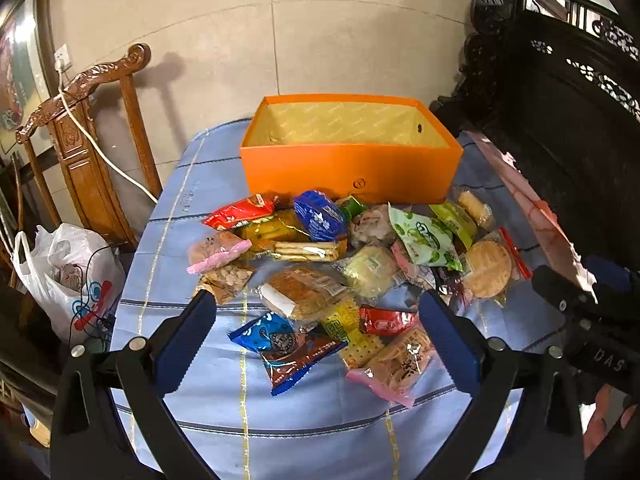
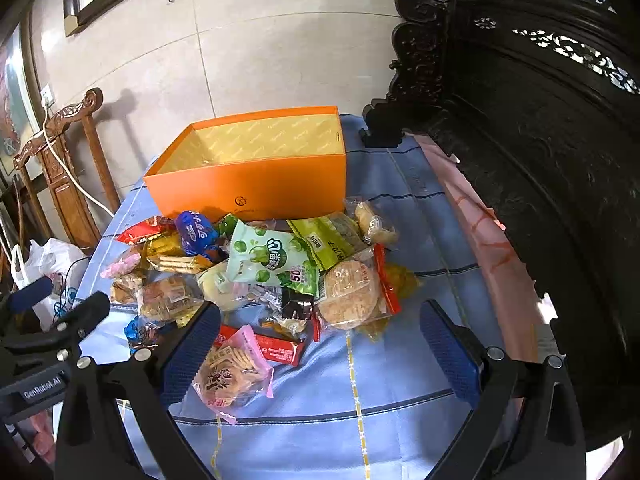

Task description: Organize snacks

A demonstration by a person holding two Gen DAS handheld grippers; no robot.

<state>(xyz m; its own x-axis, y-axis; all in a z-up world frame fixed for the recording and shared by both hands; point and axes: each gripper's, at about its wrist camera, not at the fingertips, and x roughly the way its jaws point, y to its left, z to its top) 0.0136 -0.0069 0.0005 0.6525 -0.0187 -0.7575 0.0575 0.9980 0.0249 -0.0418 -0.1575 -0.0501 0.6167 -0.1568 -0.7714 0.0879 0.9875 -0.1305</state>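
Left tool [image 1: 316, 312]: your jaws stand wide apart, empty, lower centre of frame, above the near edge of the pile.
Right tool [image 2: 320, 328]: spread wide too, holding nothing.
Snack pile [image 1: 348, 256]: mid-frame on the blue tabletop [image 1: 312, 420], loose packets overlapping.
Orange box [image 1: 348, 172]: upper centre, lid off, interior bare, pile touching its front wall.
Wooden chair [image 1: 84, 140]: left edge.
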